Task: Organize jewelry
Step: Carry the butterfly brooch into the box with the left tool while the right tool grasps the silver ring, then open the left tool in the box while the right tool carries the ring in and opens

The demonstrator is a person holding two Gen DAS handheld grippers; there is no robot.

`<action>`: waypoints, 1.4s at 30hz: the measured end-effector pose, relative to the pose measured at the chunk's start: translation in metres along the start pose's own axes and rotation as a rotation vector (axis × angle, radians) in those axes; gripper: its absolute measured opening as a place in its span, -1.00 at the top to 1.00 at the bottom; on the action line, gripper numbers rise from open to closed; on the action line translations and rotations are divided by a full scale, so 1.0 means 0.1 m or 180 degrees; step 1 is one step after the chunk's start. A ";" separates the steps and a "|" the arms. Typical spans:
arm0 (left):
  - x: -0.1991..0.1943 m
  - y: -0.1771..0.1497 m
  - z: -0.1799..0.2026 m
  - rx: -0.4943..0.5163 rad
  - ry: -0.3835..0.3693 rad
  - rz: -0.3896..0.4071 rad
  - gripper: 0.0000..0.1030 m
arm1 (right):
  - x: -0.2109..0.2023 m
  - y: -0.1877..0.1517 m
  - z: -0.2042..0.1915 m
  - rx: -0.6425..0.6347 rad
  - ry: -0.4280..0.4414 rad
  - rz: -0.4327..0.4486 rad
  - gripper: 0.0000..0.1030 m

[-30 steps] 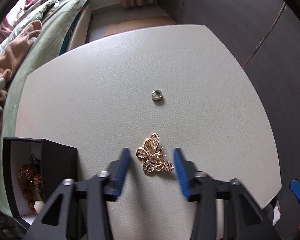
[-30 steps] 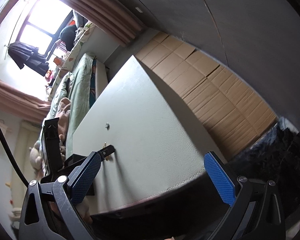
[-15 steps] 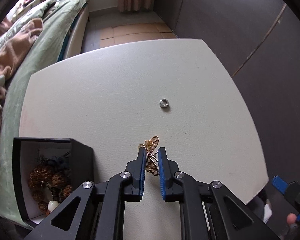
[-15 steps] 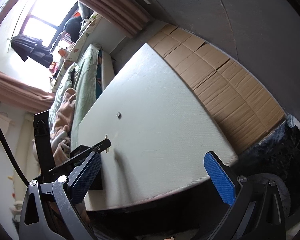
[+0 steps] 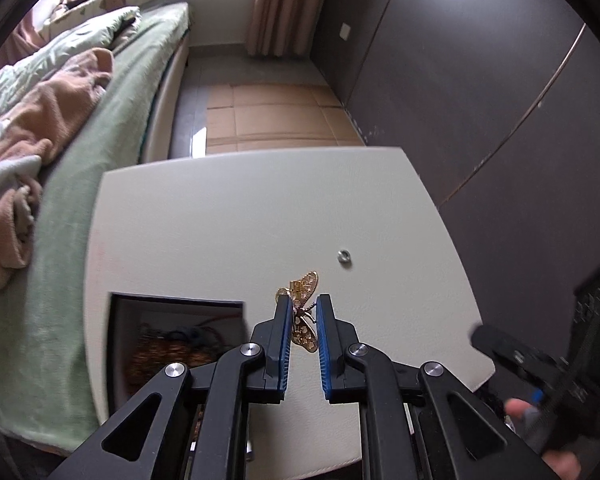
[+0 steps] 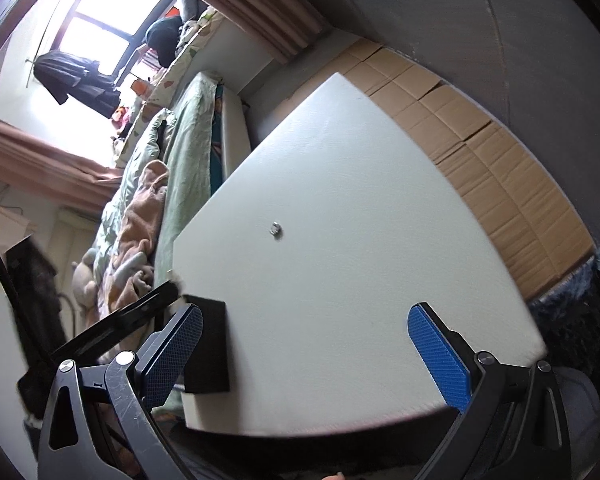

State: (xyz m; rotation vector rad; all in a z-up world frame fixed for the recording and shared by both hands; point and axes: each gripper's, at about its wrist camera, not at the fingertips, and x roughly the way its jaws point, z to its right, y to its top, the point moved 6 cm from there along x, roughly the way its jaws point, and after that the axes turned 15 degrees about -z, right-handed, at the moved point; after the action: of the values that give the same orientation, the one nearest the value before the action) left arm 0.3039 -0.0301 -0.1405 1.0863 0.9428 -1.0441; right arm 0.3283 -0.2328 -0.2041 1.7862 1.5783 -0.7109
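Lifted off the tabletop, a light, fragile butterfly brooch sits clamped mid-body in the left gripper; right gripper gapes empty.

Count, left wrist view: one gold butterfly brooch, centre low in frame. One small silver ring, right of centre. One black box, lower left (holds beaded pieces, number not readable). One white table. Grippers: two. One bed, upper left.

Shiny gold metal brooch; matt, grained, leather-like tabletop.
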 end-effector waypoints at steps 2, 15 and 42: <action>-0.10 -0.01 -0.09 -0.0036 -0.0002 0.0045 0.75 | 0.07 0.08 -0.09 -0.0094 -0.0043 -0.0004 -1.00; -0.23 -0.11 -0.72 -0.0351 0.0012 0.0092 0.75 | 0.55 0.43 -0.49 -0.0891 -0.0618 -0.0388 -0.14; 0.02 -0.37 -1.12 -0.0591 -0.0167 -0.0031 0.75 | 1.12 0.62 -0.68 -0.2324 -0.1579 -0.0412 0.65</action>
State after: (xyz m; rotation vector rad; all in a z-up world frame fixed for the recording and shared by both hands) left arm 0.2591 0.0732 -0.1742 0.8975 0.9833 -0.9680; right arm 0.4035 -0.1133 -0.2379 0.9004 1.3663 -0.4878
